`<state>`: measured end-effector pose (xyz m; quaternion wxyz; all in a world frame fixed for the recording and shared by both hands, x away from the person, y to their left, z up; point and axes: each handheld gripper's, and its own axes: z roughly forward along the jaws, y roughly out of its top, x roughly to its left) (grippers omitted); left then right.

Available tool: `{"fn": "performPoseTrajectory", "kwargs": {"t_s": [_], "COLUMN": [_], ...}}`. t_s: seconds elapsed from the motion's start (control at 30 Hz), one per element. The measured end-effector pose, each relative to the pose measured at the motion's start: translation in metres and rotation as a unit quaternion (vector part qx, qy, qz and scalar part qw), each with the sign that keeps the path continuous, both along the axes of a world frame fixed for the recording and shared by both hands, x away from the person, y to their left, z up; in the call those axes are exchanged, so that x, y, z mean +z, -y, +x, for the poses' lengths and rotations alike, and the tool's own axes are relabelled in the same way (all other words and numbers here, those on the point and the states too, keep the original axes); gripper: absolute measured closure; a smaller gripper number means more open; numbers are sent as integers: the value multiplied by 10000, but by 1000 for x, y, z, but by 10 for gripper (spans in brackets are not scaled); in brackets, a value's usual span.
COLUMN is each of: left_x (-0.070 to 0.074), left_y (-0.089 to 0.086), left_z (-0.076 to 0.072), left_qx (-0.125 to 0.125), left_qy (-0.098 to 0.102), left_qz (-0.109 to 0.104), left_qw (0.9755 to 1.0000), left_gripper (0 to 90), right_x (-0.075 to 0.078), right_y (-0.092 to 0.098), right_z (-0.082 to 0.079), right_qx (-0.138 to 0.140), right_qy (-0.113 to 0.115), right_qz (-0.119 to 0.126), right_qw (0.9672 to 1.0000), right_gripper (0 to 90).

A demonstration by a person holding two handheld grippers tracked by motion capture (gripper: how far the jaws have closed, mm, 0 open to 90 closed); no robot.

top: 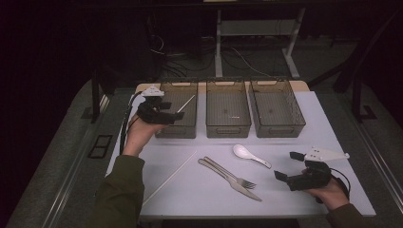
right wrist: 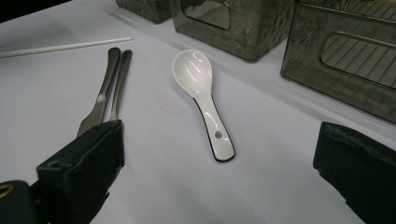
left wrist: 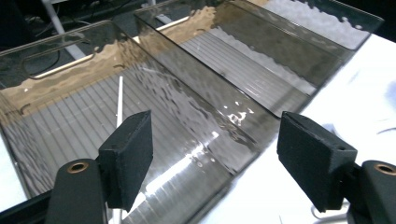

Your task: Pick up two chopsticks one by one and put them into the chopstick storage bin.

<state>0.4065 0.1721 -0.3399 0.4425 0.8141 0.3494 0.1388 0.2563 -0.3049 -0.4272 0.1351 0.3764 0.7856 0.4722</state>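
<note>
Dim floor and cable-strewn desk legs frame a pale table that carries three smoky see-through bins in a row along its far edge. The left tongs hang over the near right part of the left bin, their jaws standing well apart with nothing between them; the left gripper view looks down past both black pads into that bin, where a white chopstick lies on the ribbed floor, leaning toward the far wall. A second white chopstick lies slantwise on the table in front of the left bin, near the person's left sleeve. Just right of it a knife and a fork rest side by side, touching or nearly so, and a white ceramic spoon lies beyond them, bowl toward the bins. The right tongs hover low over the table's near right corner, jaws wide and empty, pointed toward the spoon.
</note>
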Motion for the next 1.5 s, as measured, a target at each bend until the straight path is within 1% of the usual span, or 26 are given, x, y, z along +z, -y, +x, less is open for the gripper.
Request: {"fn": "performPoseTrajectory", "kwargs": {"t_s": [0.03,0.07,0.13,0.2,0.33,0.4,0.43,0.5,0.6,0.63,0.67,0.7,0.73,0.87,0.93,1.07,1.17,1.2,1.23,1.33,1.4,1.43,1.5], "left_x": [0,0,0,-1,-4,-5,-6,-9,-14,-16,-18,-21,-24,-36,-41,-51,-58,-61,-63,-67,-69,-70,-72], "left_y": [0,1,2,1,1,0,-1,-2,-2,-2,-3,-4,-4,-7,-8,-12,-13,-14,-14,-16,-18,-19,-21], "left_z": [-3,-6,-11,-15,-26,-33,-37,-45,-57,-62,-67,-72,-77,-93,-100,-110,-117,-120,-122,-129,-133,-136,-140], "left_qx": [-30,-21,-57,-77,-71,-78,-65,-71,-109,-121,-129,-129,-128,-142,-148,-147,-132,-160,-173,-213,-213,-211,-242], "left_qy": [19,12,30,31,64,106,118,150,170,183,196,212,218,161,137,99,36,-4,-30,-80,-125,-125,-187], "left_qz": [35,8,84,103,56,48,-2,-23,-16,-5,-14,-50,-50,64,67,181,168,211,263,304,273,277,246], "left_qw": [10000,10000,9999,9999,9999,9999,9999,9999,9998,9998,9997,9997,9997,9998,9998,9997,9998,9996,9995,9993,9993,9993,9992], "left_gripper": [248,245,240,238,227,224,224,224,224,224,224,224,224,224,224,224,233,239,246,284,314,341,385], "right_x": [0,0,0,0,0,0,0,0,-1,-2,-2,-3,-3,-3,-3,-4,-4,-3,-3,-3,-3,-3,-3], "right_y": [0,0,0,0,0,0,0,0,-1,-2,-3,-4,-5,-6,-6,-5,-6,-5,-5,-5,-5,-5,-5], "right_z": [0,0,0,0,0,0,0,0,0,0,0,-1,-1,-1,-1,-2,-2,-2,-1,-1,-2,-2,-2], "right_qx": [3,2,-7,-12,-2,12,11,-19,-37,-42,-72,-94,-90,-73,-91,-50,-66,-68,-75,-82,-77,-79,-83], "right_qy": [2,-1,-7,-12,-7,0,2,18,17,19,46,91,135,143,134,175,132,136,129,126,121,121,118], "right_qz": [-4,-4,3,6,6,-7,-20,-48,-72,-115,-171,-222,-263,-309,-324,-311,-315,-315,-320,-327,-331,-333,-336], "right_qw": [10000,10000,10000,10000,10000,10000,10000,10000,10000,9999,9998,9997,9995,9994,9993,9994,9994,9994,9994,9994,9993,9993,9993], "right_gripper": [20,20,20,20,20,20,20,20,21,21,42,65,65,65,65,65,65,65,65,65,65,65,65]}}
